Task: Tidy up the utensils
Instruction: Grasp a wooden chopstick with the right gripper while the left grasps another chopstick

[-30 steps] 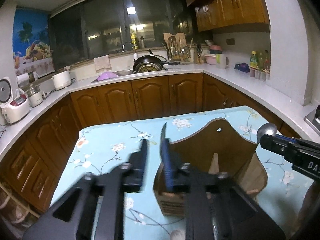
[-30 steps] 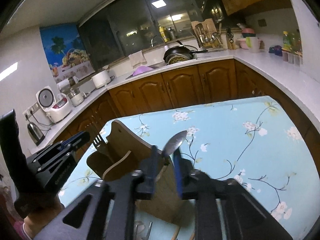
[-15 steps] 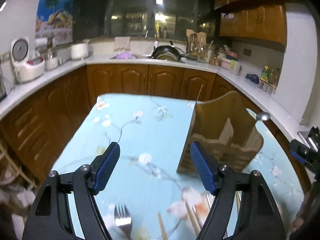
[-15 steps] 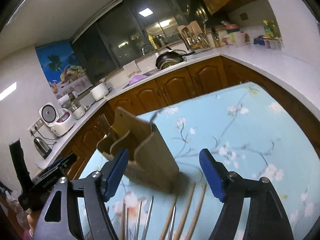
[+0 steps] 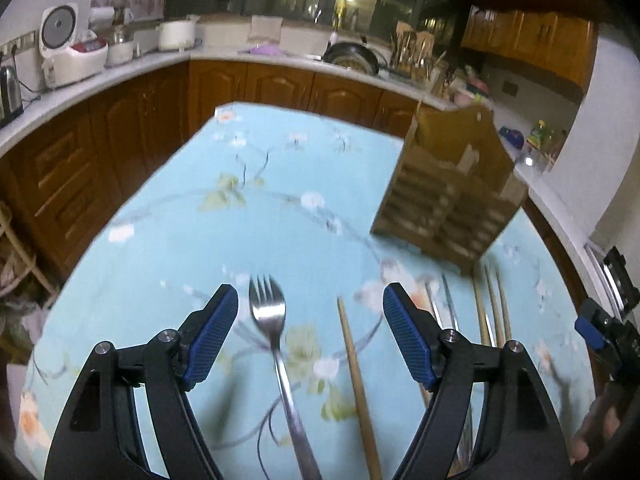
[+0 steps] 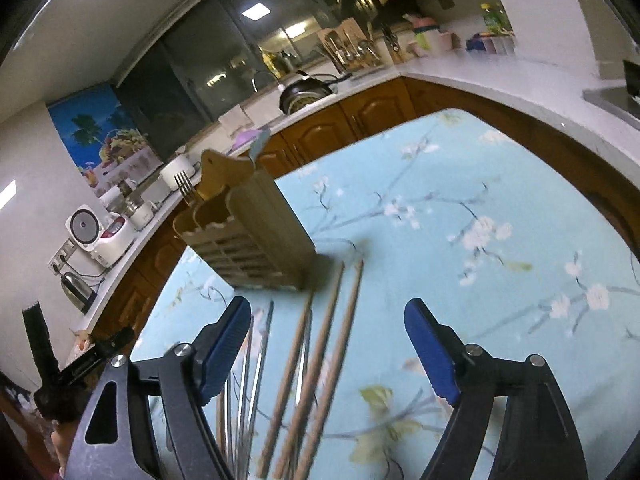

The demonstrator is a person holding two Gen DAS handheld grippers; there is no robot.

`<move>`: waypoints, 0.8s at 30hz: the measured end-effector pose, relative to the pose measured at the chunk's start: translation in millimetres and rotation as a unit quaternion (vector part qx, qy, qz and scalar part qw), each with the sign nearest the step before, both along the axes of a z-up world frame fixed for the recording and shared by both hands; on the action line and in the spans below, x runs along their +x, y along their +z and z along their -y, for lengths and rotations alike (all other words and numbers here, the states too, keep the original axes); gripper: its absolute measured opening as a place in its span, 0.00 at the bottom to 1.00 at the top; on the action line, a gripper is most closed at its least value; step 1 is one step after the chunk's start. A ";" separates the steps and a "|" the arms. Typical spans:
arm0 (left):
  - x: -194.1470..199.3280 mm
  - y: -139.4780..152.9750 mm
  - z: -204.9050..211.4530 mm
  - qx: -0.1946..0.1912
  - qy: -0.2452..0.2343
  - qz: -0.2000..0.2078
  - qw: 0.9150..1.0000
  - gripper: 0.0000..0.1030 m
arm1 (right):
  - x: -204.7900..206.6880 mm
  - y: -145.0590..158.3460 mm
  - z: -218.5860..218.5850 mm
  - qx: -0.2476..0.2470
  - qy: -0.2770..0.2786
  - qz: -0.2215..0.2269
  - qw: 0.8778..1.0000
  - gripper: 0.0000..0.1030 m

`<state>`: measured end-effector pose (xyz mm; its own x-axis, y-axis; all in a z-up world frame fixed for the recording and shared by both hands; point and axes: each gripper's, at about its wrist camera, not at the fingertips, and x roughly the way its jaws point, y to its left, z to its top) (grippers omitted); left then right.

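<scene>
Left gripper (image 5: 310, 332) spread, empty, above fork (image 5: 276, 344) on tablecloth (image 5: 200, 240). Right gripper (image 6: 328, 348) jaws opening, empty, over wooden chopsticks (image 6: 320, 360). Wooden holder (image 6: 248, 240) beyond.

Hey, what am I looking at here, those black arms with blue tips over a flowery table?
Those are handheld tongs, one in each of a person's hands, each carrying a camera looking along its fingers. One picture is from the left tongs, the other from the right tongs. Both stand open, the right still opening, holding nothing. On the blue floral tablecloth lie a fork, wooden chopsticks and metal chopsticks. The wooden utensil holder already contains a fork and a spoon.
</scene>
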<state>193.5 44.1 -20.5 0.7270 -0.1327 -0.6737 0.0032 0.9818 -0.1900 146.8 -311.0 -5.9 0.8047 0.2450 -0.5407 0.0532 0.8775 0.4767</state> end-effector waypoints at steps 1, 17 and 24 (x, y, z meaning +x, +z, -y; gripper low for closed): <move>-3.2 -4.2 1.9 0.001 -0.002 -0.008 1.000 0.74 | -2.1 -2.2 -0.1 -0.001 0.000 -0.003 1.000 0.79; 3.7 -19.9 19.0 0.017 -0.031 -0.059 0.998 0.74 | -0.4 -11.6 -19.2 -0.028 0.019 -0.021 0.999 0.77; 17.4 -28.6 24.9 0.017 -0.050 -0.085 0.995 0.69 | 30.7 -16.0 -45.1 -0.059 0.050 -0.040 0.996 0.49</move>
<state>210.9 19.2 -49.1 0.5863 -0.1741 -0.7912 0.0719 0.9840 -0.1633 177.5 -265.9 -21.9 0.7323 0.2526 -0.6324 -0.0028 0.9298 0.3681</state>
